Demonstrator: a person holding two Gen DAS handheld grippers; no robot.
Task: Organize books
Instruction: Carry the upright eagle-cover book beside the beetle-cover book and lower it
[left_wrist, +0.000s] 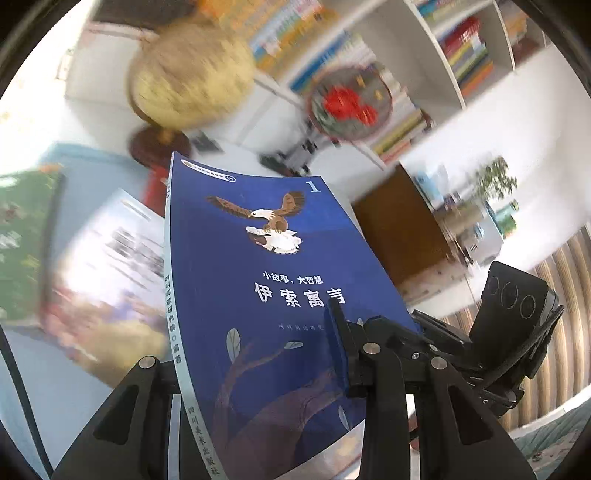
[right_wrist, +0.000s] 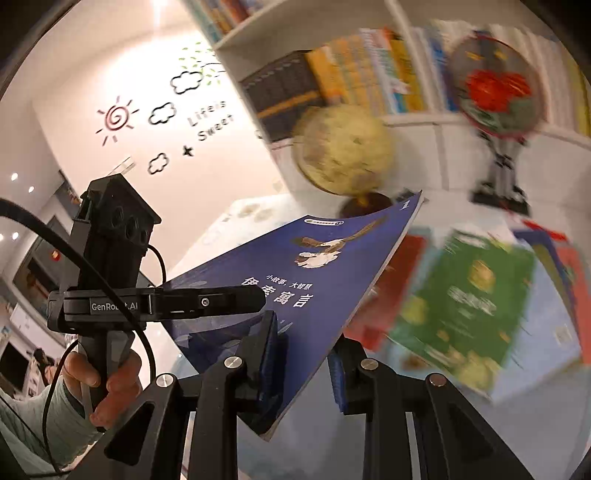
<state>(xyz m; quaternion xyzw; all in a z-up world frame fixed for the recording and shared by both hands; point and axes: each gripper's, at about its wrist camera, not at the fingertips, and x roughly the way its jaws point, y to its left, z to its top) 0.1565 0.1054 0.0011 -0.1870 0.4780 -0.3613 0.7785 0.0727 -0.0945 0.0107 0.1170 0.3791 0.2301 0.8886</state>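
Observation:
A blue book (left_wrist: 280, 295) with an eagle on its cover and a "1" in the corner is lifted off the table, tilted. My left gripper (left_wrist: 258, 369) is shut on it near the spine, one finger (left_wrist: 340, 332) on the cover and the other hidden behind. In the right wrist view the same blue book (right_wrist: 314, 280) slants across, its lower corner clamped in my right gripper (right_wrist: 304, 365). The left gripper (right_wrist: 207, 301) lies across the cover there, held by a hand (right_wrist: 110, 380). The right gripper's body (left_wrist: 509, 325) shows past the book's right edge.
Below lie more books, blurred: a green one (right_wrist: 465, 295), a red one (right_wrist: 391, 288) and a pale one (left_wrist: 110, 266). A globe (right_wrist: 343, 151) and a round red-flower ornament on a stand (right_wrist: 495, 88) sit before white shelves (left_wrist: 424, 44) full of books. A brown cabinet (left_wrist: 395, 225) is at right.

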